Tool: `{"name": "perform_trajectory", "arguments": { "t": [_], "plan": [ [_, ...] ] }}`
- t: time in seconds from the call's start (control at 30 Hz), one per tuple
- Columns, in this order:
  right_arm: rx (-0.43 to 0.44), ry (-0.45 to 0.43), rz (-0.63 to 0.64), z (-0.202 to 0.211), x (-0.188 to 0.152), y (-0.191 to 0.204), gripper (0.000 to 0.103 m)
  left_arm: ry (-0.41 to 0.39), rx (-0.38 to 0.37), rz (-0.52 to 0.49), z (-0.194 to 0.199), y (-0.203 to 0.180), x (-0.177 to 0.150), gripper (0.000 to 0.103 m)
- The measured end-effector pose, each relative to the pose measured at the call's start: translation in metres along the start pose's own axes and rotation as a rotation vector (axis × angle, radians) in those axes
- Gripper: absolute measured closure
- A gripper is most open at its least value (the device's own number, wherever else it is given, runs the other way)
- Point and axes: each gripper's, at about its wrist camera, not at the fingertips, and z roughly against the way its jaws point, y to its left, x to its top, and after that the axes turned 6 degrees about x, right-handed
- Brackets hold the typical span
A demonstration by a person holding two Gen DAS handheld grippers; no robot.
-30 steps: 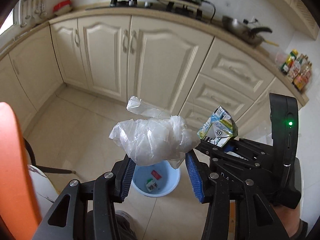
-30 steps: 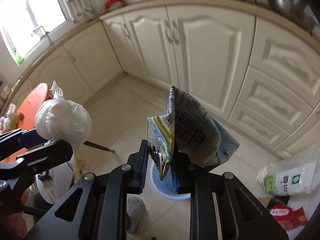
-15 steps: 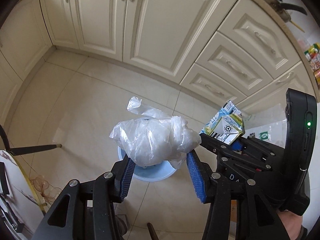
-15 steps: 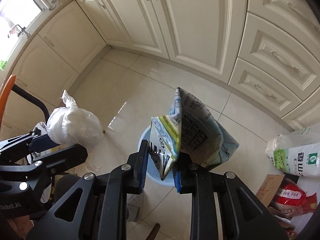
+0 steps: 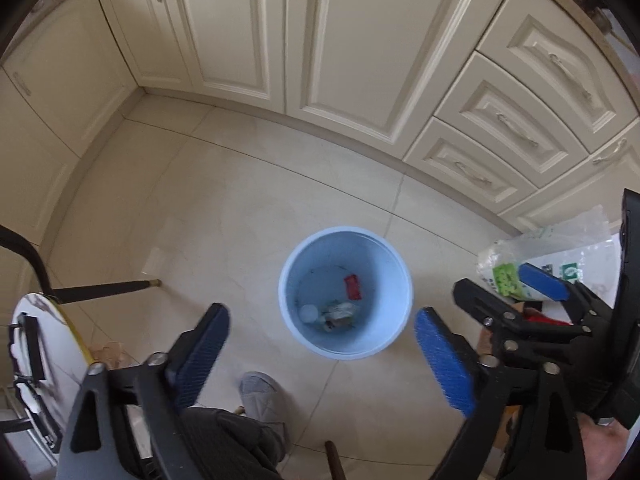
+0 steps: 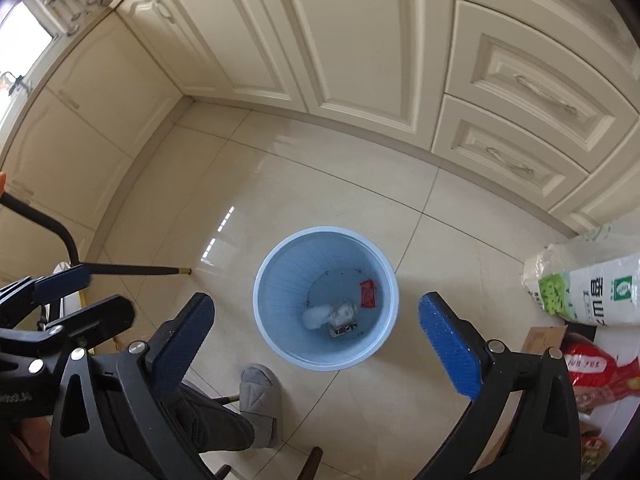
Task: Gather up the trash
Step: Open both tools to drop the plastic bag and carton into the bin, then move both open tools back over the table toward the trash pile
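Trash lies inside the blue bin on the floor; both tools, left and right, are opening, empty, above it. A grey slipper sits just beside the bin.

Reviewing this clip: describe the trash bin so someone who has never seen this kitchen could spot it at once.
Start at the cream cabinets along the wall and come down onto the pale tiled floor. The bin stands alone there, a few scraps in its bottom, with a grey slipper nearby. It is the only round, light blue thing around; the printed bags to its right are white, green and red.
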Motion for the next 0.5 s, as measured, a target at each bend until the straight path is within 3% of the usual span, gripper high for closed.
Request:
{"name": "perform_trajectory", "arguments": {
  "t": [0.13, 0.5],
  "plan": [
    [-0.013, -0.019, -0.001, 0.011, 0.0, 0.004, 0.0, -0.029, 0.046, -0.007, 0.013, -0.008, -0.004, 0.003],
    [-0.017, -0.119, 0.032, 0.067, -0.001, 0.035, 0.0, -0.156, 0.01, 0.018, 0.085, -0.014, -0.043, 0.003]
  ]
}}
